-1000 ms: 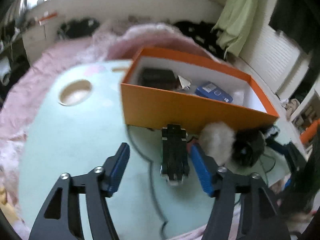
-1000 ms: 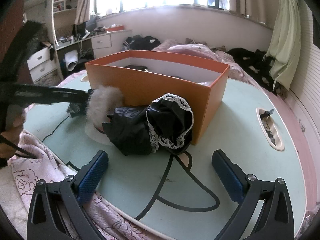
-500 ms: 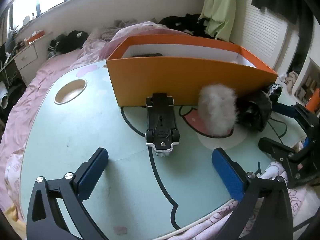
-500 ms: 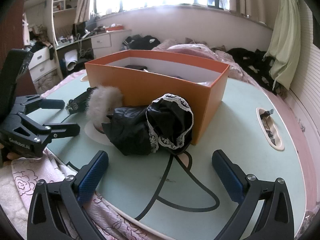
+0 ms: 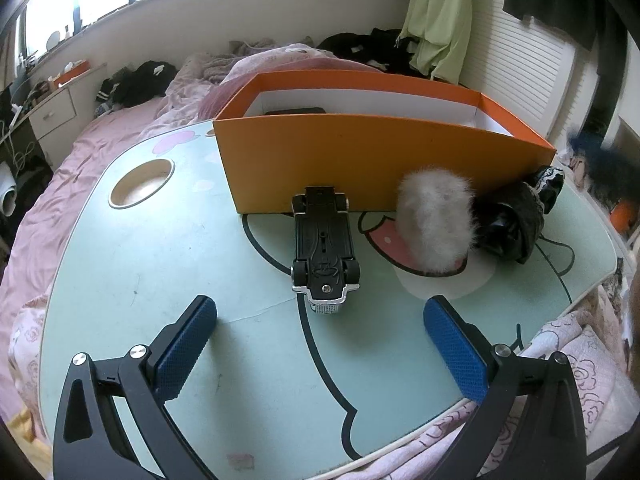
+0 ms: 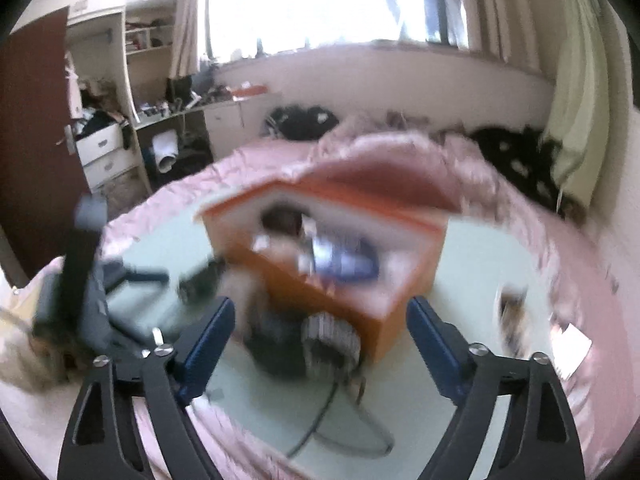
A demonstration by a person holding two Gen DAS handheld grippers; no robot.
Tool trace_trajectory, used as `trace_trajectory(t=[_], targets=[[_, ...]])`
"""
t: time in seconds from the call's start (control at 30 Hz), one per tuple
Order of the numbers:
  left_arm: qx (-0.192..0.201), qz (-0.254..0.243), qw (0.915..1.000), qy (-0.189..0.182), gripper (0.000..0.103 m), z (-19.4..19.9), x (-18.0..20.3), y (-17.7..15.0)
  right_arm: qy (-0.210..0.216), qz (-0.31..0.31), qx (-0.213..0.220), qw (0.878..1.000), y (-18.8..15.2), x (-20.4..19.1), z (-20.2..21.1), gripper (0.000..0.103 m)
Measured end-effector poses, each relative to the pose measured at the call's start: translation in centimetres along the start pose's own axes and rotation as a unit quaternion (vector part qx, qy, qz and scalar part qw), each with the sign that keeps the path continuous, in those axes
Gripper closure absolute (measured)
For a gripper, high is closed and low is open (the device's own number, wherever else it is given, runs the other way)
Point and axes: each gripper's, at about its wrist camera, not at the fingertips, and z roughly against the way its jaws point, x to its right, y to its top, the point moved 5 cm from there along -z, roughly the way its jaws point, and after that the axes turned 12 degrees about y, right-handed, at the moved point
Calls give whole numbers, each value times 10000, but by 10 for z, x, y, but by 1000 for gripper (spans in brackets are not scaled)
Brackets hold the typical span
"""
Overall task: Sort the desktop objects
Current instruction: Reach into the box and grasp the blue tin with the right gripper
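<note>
An orange box (image 5: 360, 160) stands on the pale green table (image 5: 180, 248). A black toy car (image 5: 324, 252) lies upside down in front of it. A white fluffy ball (image 5: 434, 220) and a black lace-trimmed cloth (image 5: 516, 216) lie to its right. My left gripper (image 5: 316, 344) is open and empty, just short of the car. My right gripper (image 6: 320, 340) is open and empty, raised above the cloth (image 6: 280, 344). The right wrist view is blurred; the box (image 6: 328, 252) shows a blue item inside, and the left gripper (image 6: 88, 292) shows at the left.
A round cup hole (image 5: 142, 178) is at the table's left. A pink bed cover (image 5: 80, 152) surrounds the table. Drawers and shelves (image 6: 104, 152) stand at the far left of the room. A green garment (image 5: 436, 20) hangs at the back right.
My left gripper has pulled back from the car and opened wide. My right gripper has lifted up and away from the table, so it now looks down into the box.
</note>
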Motion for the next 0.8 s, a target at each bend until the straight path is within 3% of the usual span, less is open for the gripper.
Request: trace_trajectory(t=[0.07,0.13,0.33,0.43,0.63,0.8], targets=[[3,-23,10000,-25,0,0,0,0,21,44,-291,9996,32,0,-14,31],[3,-25,10000,-29,0,0,0,0,17,-54,-877,9961,57,6,-48,38],[43,-24,10000,-66,0,3,0,-3,-410,-569,-2220,9725,53,49,-137,40],[46,-27,10000,-66,0,4,-1,-4,-118,-988,-2596,9606,40,63,-163,40],[48,-52,9999,-90,0,4,-1,-4,33,-1439,-3272,9339,24,78,-194,36],[58,-64,9999,-93,0,5,-1,-3,-214,-1019,-3457,9326,22,67,-194,37]])
